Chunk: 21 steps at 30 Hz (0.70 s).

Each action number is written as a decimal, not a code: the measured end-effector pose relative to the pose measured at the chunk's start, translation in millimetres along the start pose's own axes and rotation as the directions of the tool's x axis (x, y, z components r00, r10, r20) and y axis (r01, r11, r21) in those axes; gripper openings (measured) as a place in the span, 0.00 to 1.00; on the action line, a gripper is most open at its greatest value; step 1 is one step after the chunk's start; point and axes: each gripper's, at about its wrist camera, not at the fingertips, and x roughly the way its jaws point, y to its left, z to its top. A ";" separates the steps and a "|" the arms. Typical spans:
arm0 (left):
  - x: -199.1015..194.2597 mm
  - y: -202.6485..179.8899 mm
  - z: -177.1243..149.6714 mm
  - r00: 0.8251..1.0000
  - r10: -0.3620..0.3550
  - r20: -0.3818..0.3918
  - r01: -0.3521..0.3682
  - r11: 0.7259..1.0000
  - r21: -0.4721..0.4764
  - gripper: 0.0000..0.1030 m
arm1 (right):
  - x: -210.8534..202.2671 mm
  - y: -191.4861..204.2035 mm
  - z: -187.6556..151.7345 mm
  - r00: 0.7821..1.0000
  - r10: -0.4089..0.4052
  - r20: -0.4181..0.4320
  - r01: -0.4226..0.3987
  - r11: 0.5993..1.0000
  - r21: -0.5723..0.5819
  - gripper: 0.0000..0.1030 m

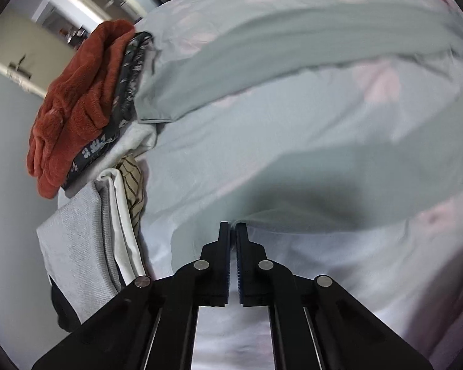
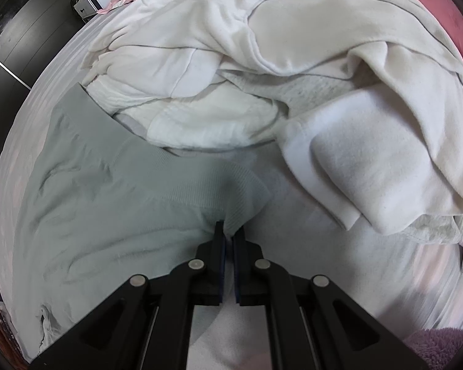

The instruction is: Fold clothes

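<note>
Left gripper (image 1: 232, 225): black jaws shut, tips at the hem of the pale grey-green knit garment (image 1: 293, 98), pinch not clear. Right gripper (image 2: 229, 227): jaws clamped on the ribbed edge of the same garment (image 2: 108, 185), which spreads from 9 to 12 o'clock over the pale bedsheet (image 2: 324, 262). One heap of white and cream clothes (image 2: 262, 61) at 12 to 2 o'clock. One stack of folded clothes (image 1: 86, 231) at 9 o'clock, one rust-orange fleece (image 1: 77, 101) at 10.
</note>
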 end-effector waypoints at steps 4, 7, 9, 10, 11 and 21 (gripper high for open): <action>1.3 13.9 16.6 1.000 -0.009 -0.003 0.008 0.995 -0.103 0.03 | -0.1 2.7 -1.6 1.000 -0.012 0.004 0.012 1.000 -0.011 0.04; 10.8 19.4 28.5 1.000 0.029 -0.007 -0.030 0.988 -0.152 0.02 | -0.1 3.8 -2.4 1.000 -0.014 0.004 0.014 1.000 -0.016 0.04; 22.1 29.0 38.9 0.999 0.045 -0.012 -0.047 0.977 -0.207 0.02 | -0.2 4.7 -3.0 1.000 -0.017 0.004 0.017 1.000 -0.020 0.04; 27.9 33.9 44.2 0.999 0.053 -0.015 -0.055 0.971 -0.234 0.02 | -0.6 4.8 -3.4 1.000 -0.017 0.005 0.018 1.000 -0.021 0.04; 33.6 38.8 49.5 0.998 0.060 -0.018 -0.063 0.963 -0.262 0.02 | -1.0 4.9 -3.7 1.000 -0.018 0.005 0.018 1.000 -0.022 0.04; 51.2 54.0 57.7 0.983 0.151 -0.105 -0.179 0.918 -0.354 0.22 | -2.9 6.9 -6.1 1.000 -0.013 0.001 0.013 0.999 -0.040 0.04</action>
